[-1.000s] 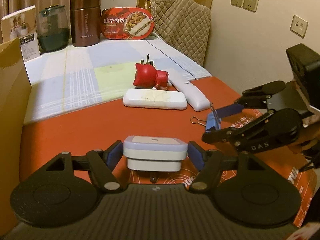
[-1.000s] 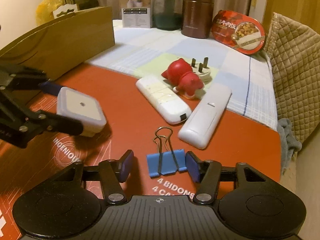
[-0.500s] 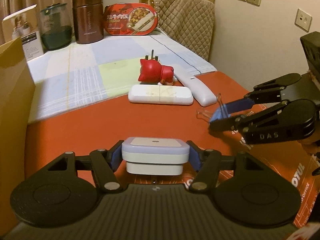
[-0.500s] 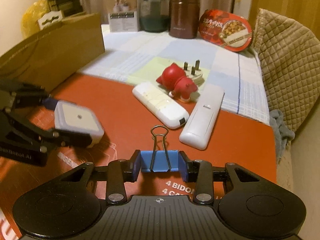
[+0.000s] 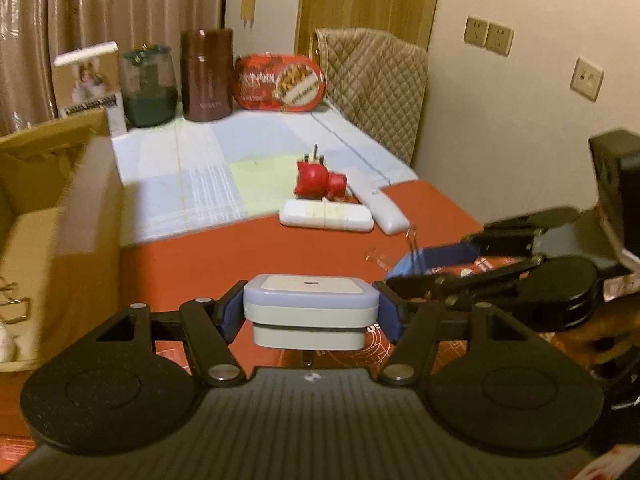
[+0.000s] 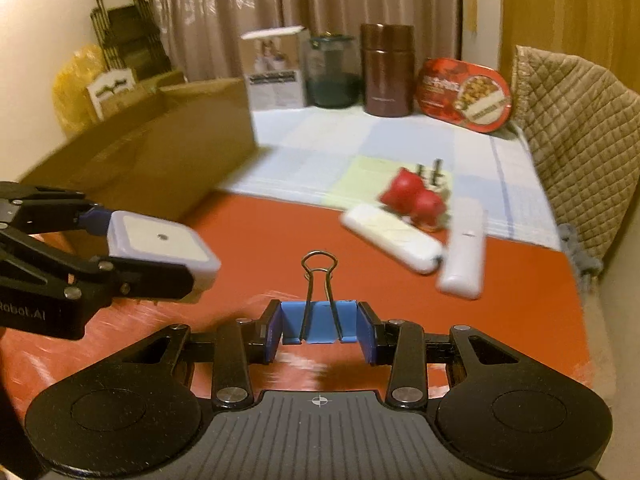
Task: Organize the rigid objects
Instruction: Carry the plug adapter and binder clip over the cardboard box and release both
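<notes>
My left gripper [image 5: 310,314] is shut on a white square plug-in night light [image 5: 310,300] and holds it above the red mat [image 5: 248,256]. My right gripper [image 6: 319,326] is shut on a blue binder clip [image 6: 319,320], lifted off the mat, wire handles pointing forward. The night light also shows in the right wrist view [image 6: 160,248], and the clip in the left wrist view [image 5: 412,264]. A red pig-shaped plug [image 5: 318,180], a white oblong case [image 5: 326,216] and a white remote [image 5: 380,208] lie at the mat's far edge.
An open cardboard box [image 5: 56,216] stands at the left, beside my left gripper. At the back stand a white carton [image 5: 90,84], a green jar [image 5: 148,88], a brown flask [image 5: 206,74] and a red food tray [image 5: 280,84]. A quilted chair back [image 5: 372,80] is at the right.
My right gripper closed on the blue binder clip and lifted it off the mat. My left gripper rose with the night light and moved towards the cardboard box.
</notes>
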### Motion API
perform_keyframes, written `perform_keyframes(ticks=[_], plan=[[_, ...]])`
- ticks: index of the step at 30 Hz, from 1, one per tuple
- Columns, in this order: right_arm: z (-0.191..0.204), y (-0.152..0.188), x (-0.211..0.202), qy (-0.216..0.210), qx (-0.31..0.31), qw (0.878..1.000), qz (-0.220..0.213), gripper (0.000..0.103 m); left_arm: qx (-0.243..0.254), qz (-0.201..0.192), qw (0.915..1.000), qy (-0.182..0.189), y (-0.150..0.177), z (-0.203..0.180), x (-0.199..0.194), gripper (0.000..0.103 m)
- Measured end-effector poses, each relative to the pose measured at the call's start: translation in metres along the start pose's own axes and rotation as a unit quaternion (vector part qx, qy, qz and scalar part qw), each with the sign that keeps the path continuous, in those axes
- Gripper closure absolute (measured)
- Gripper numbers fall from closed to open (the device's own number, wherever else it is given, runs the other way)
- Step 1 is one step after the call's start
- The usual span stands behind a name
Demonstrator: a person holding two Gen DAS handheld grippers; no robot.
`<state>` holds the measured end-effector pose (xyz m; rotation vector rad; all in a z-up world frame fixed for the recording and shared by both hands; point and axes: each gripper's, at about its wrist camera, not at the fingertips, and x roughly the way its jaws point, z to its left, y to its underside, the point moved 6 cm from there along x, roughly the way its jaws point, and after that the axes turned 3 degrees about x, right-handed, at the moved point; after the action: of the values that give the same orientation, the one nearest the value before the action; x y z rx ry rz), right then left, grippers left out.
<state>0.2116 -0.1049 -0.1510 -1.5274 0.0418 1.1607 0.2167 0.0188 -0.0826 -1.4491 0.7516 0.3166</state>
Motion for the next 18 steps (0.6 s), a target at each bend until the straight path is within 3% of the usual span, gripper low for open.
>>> perform_keyframes(ticks=[4,8,13,18], plan=[[0.022,-0.018,-0.014,-0.004,0.018,1.0,-0.015,0.067,-0.012,-0.024,0.9996,-0.01,-0.011,0.02,-0.038,0.042],[0.055,-0.057,-0.028,-0.021,0.011,0.999,-0.039,0.067,-0.013,-0.048,0.9982,-0.032,-0.027,0.051,-0.075,0.042],[0.109,-0.107,-0.03,-0.059,-0.028,0.996,-0.06,0.067,-0.015,-0.069,0.9938,-0.086,-0.042,0.108,-0.112,0.042],[0.158,-0.146,-0.006,-0.08,-0.05,0.994,-0.06,0.067,-0.035,-0.06,0.9881,-0.137,-0.045,0.17,-0.121,0.042]])
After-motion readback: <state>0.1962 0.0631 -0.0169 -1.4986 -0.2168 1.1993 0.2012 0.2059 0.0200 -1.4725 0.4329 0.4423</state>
